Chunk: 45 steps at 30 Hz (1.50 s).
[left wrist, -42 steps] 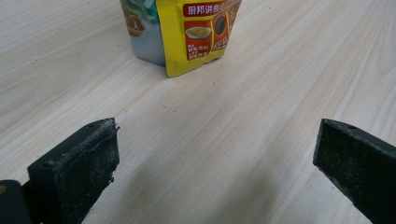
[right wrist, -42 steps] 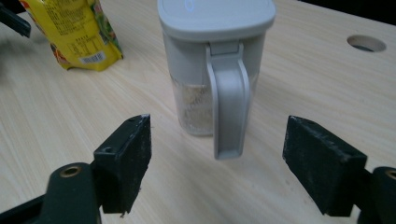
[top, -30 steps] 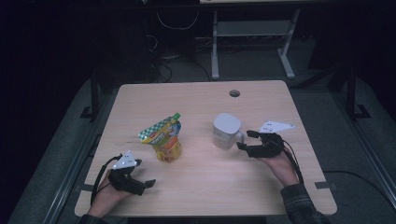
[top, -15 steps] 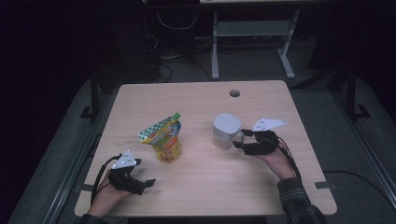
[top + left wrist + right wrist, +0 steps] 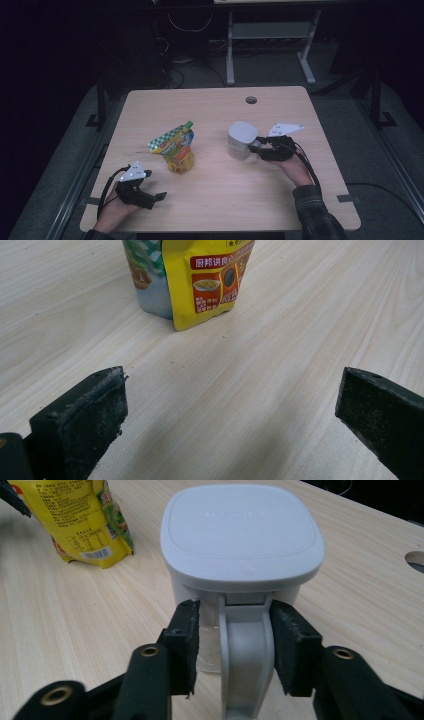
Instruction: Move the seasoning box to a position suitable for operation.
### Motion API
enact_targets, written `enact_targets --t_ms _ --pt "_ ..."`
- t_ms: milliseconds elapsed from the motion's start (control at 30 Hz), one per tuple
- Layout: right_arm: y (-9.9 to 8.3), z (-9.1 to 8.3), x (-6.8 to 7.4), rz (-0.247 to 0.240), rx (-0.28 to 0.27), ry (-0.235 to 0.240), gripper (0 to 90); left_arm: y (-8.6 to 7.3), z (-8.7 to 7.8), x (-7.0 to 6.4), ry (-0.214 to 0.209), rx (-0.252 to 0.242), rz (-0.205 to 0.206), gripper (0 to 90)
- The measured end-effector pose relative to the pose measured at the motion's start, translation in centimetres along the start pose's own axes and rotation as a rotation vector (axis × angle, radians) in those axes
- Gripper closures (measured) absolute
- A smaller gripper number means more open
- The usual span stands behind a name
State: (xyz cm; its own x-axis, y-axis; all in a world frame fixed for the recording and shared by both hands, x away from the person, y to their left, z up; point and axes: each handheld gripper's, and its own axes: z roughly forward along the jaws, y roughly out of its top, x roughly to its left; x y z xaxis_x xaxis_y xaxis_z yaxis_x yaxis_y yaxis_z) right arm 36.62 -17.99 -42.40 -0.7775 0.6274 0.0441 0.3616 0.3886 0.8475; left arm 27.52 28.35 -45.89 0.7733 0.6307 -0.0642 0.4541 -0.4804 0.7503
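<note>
A yellow pouch (image 5: 176,149) stands upright on the wooden table (image 5: 210,200).

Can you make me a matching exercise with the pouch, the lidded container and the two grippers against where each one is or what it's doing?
Things:
1. yellow pouch
2. white container
3. left gripper
4. right gripper

States:
A. jaws on either side of a handle
B. jaws wide apart over bare table
C. stands left of centre on the table
D. lid on, handle facing the person's right hand

Pairs: 1-C, 2-D, 3-B, 4-A
</note>
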Motion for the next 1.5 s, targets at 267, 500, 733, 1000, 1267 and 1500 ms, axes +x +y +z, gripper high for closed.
enact_targets --t_ms 267,500,733,1000,1267,1500 --pt "-0.4 -0.1 -0.5 0.006 -0.006 0.003 67.2 0.0 0.1 0.1 -0.004 0.006 0.001 0.0" --pt "-0.5 -0.1 -0.4 0.002 -0.014 0.008 68.4 0.0 0.2 0.1 -0.007 0.014 0.007 0.0" --pt "-0.6 -0.2 -0.3 0.002 -0.019 0.011 68.6 0.0 0.3 0.0 -0.005 0.010 0.005 0.0" --pt "-0.6 -0.5 0.3 -0.004 -0.018 0.006 68.6 0.0 0.2 0.0 -0.007 0.007 0.003 0.0" --pt "-0.6 -0.9 1.3 -0.019 -0.014 0.025 68.6 -0.1 0.2 0.0 -0.008 0.008 0.003 0.0" --pt "-0.4 -1.2 2.7 -0.039 -0.014 0.057 68.6 -0.1 0.1 -0.1 -0.008 0.004 0.005 0.0"
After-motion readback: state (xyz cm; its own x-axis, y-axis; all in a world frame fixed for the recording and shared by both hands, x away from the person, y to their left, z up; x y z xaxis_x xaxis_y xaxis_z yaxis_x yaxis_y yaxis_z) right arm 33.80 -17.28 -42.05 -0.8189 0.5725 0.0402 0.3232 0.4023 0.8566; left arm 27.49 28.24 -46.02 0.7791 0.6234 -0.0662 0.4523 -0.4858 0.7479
